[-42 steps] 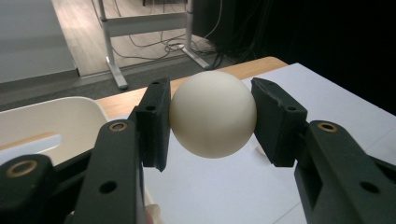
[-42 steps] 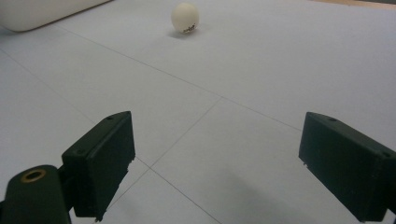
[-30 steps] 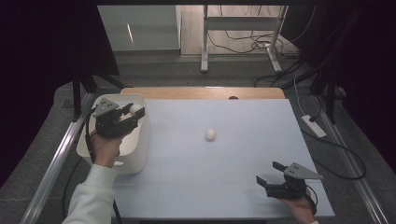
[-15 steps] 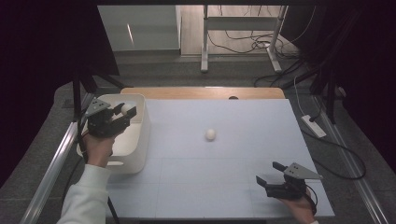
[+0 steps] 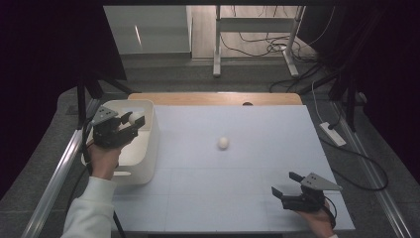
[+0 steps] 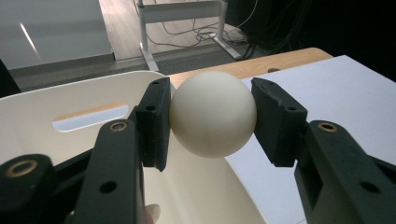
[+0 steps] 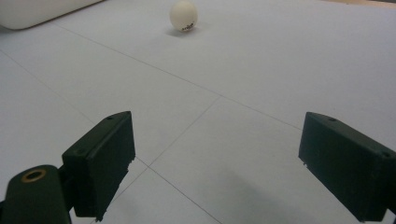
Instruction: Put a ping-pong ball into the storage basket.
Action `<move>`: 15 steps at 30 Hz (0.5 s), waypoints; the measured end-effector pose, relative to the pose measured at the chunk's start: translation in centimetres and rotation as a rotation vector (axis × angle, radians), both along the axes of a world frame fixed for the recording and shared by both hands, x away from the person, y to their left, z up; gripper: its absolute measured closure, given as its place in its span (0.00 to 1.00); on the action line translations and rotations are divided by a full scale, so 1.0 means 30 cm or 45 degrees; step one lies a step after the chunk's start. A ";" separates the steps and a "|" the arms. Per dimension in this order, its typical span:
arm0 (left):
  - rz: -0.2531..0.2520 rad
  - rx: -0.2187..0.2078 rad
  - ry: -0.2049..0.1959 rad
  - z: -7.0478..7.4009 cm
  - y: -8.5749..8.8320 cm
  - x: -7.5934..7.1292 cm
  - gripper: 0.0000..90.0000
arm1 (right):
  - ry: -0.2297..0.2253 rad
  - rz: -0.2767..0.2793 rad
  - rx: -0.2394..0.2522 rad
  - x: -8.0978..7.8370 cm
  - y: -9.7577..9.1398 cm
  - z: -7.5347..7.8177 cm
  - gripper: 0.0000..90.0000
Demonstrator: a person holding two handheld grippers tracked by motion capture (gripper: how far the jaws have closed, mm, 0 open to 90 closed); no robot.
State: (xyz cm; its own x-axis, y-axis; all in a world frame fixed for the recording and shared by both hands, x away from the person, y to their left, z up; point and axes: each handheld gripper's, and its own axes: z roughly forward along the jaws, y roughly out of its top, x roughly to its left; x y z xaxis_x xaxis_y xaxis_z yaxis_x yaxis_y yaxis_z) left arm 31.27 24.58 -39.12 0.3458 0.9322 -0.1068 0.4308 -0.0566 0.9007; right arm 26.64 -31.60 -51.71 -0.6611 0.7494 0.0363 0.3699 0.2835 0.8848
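I see the table [image 5: 247, 198] first, with a pale blue mat marked by thin grid lines, and a strip of wood along its far edge. On the left side of the mat stands a white bin [image 5: 148, 148] with a slot handle in its wall; in the left gripper view the slot is behind the jaws and the inside of the bin [image 6: 56, 140] lies under them.

My left gripper [image 5: 130, 122] hangs over the bin, near its far right corner, held up by a hand in a white sleeve. Its 2 jaws are clamped on a white ball [image 6: 213, 113], 1 pad on each side, and the ball [image 5: 134, 117] sits above the open bin, not touching it. I can read no writing on this ball.

My right gripper [image 5: 286, 186] rests low at the near right corner of the table. Its jaws stand wide apart with nothing between them, only the mat below.

A 2nd ball [image 5: 223, 143] lies alone near the middle of the mat, well apart from both grippers. In the right gripper view this ball [image 7: 183, 15] shows a small dark print near its bottom, but it is too small for me to read.
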 end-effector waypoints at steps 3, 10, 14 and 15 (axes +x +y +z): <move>0.001 0.007 0.030 -0.005 0.002 0.004 0.56 | 0.000 0.000 -0.001 0.000 0.000 0.000 0.12; -0.001 0.042 0.091 -0.017 0.001 0.012 0.56 | 0.001 -0.001 -0.002 0.001 0.001 -0.001 0.12; 0.001 0.053 0.113 -0.019 0.001 0.014 0.56 | 0.001 0.000 -0.004 0.001 0.001 -0.001 0.12; 0.004 0.060 0.121 -0.019 -0.001 0.015 0.56 | 0.000 0.000 -0.004 0.001 0.001 -0.001 0.12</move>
